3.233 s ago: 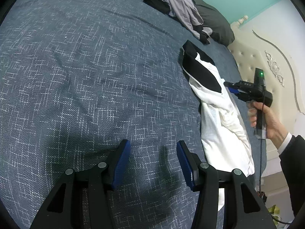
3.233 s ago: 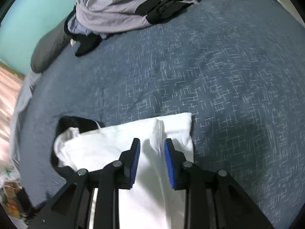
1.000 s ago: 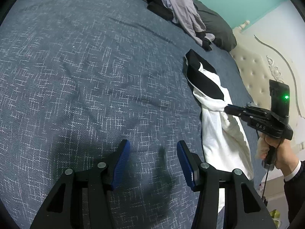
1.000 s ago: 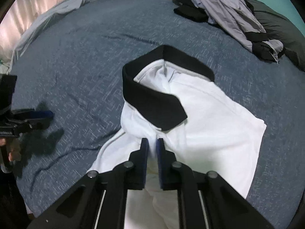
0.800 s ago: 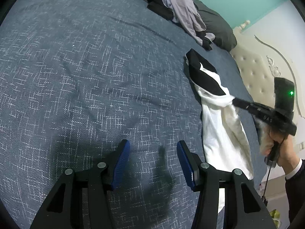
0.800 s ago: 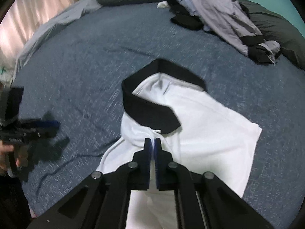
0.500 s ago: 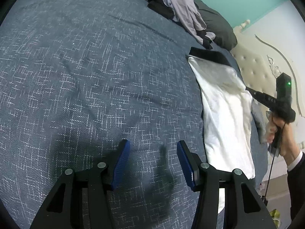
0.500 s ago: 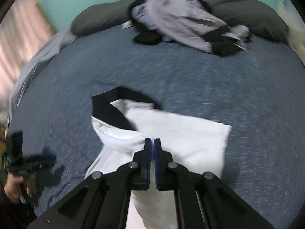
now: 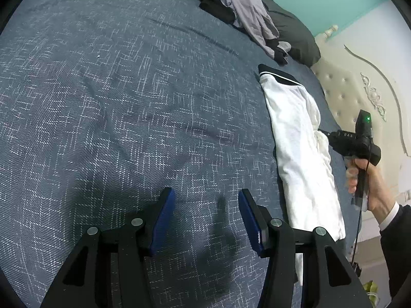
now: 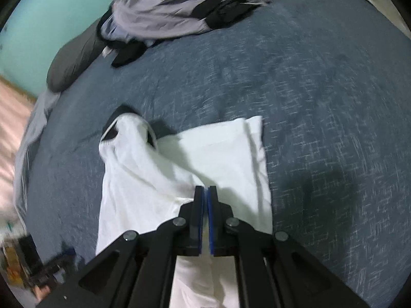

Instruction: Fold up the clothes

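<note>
White cotton shirt with black collar [image 10: 179, 169] lies near bed edge on blue-grey woven bedspread [image 9: 128, 102]. Right gripper [image 10: 205, 192] pinched on shirt fold; left gripper [image 9: 205, 213] spread, empty. Fold best laid flat, edges aligned, before release.

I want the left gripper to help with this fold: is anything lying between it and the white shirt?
Nothing visible does. The left gripper hangs open over bare blue bedspread, and the white shirt lies just to its right, with only cover between them. The pile of clothes sits far off by the pillow. The right gripper is shut on the shirt's fabric.
</note>
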Motion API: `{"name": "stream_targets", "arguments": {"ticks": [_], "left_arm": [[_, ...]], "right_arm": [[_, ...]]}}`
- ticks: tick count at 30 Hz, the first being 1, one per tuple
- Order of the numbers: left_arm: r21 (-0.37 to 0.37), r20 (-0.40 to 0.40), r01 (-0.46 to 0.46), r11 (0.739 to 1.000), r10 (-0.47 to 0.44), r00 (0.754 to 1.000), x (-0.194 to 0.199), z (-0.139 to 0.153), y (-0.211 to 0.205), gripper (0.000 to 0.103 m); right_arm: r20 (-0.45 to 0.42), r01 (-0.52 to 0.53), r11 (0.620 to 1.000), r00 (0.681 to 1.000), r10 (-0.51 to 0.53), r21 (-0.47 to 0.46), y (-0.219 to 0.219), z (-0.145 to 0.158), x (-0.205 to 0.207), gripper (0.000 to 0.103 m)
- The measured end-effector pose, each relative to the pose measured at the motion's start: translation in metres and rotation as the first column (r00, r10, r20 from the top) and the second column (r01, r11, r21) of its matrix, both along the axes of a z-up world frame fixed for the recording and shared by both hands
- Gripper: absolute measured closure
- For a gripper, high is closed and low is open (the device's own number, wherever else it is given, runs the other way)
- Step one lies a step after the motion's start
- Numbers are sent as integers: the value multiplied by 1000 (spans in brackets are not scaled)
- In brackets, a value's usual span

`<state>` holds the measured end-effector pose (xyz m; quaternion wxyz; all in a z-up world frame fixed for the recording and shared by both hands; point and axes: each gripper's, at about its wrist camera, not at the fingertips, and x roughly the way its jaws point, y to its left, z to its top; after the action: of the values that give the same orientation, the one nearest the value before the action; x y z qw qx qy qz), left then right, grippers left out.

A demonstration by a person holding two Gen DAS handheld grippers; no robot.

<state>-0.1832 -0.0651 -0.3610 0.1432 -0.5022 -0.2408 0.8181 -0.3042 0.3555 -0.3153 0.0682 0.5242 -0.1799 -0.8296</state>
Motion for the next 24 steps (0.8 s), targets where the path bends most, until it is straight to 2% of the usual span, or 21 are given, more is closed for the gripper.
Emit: {"name": "stream_targets", "arguments": {"ticks": [3,7,9,11,12,15,18,19,20,24], "left_arm": [[5,0,2,1000,-2,1000,-1,1,2,48],[12,0,23,1000,-23,1000,-2,2,10,47],[11,-2,39,999,-39,999,-2,3,16,47],[12,-3,54,998,-54,999,-2,3,23,47],[13,-4,59,998,-59,998,-1,3,25,47],[6,-7,80,997,-80,997,0,3,32,47],[3,-5,84,996,-84,996,0,3,34,47],[6,-4,82,997,-82,997,0,2,34,47],[9,-3,80,997,-80,997,0,2,33,47],[7,-3,80,997,-80,997,0,2,32,47]], "right_arm": [[-38,33,998,999,-35,-44,8,10,-1,100],[-76,-11,998,997,5,-68,2,23,-4,98],[-62,-38,998,997,35,-44,-5,22,-7,93],[-24,-57,998,998,56,-27,-9,17,-5,76],[-10,-66,998,998,66,-20,-10,13,0,75],[-8,-113,993,994,113,19,-16,6,9,75],[-10,-166,979,986,168,117,-22,1,17,75],[-7,-158,975,987,161,158,-20,0,19,78],[-18,-141,978,989,146,153,-14,1,20,90],[-51,-71,987,996,79,144,5,6,23,92]]}}
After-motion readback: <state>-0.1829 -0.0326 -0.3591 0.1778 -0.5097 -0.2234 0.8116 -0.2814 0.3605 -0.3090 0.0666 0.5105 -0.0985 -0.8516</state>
